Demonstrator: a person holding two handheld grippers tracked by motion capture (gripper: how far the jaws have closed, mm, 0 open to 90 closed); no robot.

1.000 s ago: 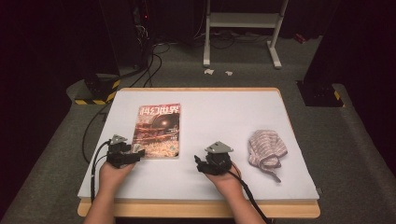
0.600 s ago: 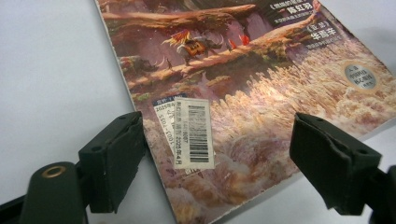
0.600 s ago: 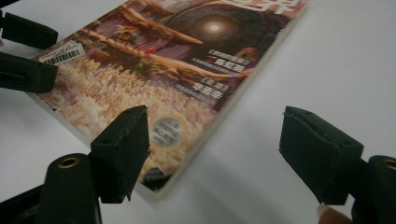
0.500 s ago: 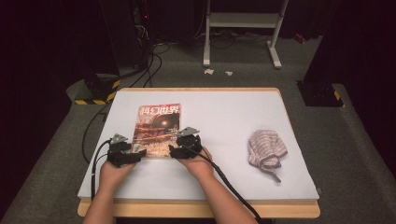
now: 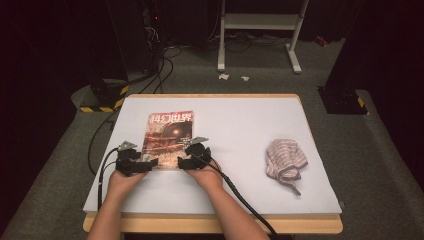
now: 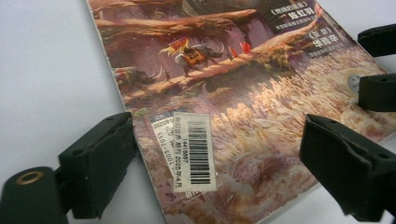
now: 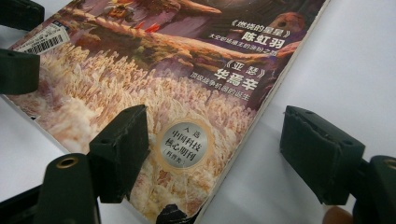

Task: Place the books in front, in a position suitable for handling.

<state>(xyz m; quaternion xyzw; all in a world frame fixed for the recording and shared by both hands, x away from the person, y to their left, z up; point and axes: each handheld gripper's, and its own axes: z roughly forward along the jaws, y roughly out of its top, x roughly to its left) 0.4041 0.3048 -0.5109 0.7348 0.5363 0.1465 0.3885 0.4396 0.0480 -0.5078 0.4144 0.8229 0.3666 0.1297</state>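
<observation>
Magazine (image 5: pixel 169 139) lies lengthwise, near to far; both tongs, left (image 5: pixel 145 164) and right (image 5: pixel 185 161), gape open, empty, straddling its near corners.

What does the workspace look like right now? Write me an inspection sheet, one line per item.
Surface: table with a pale sheet over it, wooden edge showing at front.
Job's things: magazine lying flat, cover up, barcode sticker near its lower left corner.
Clutter: crumpled striped cloth to the right, apart from the magazine.
Grippers: left gripper open at the magazine's lower left corner; right gripper open at its lower right corner, jaws astride the edge.
Cables: a black cable trails from each gripper toward the person.
Surroundings: grey carpet, white stand legs, hazard-striped base, floor scraps.
</observation>
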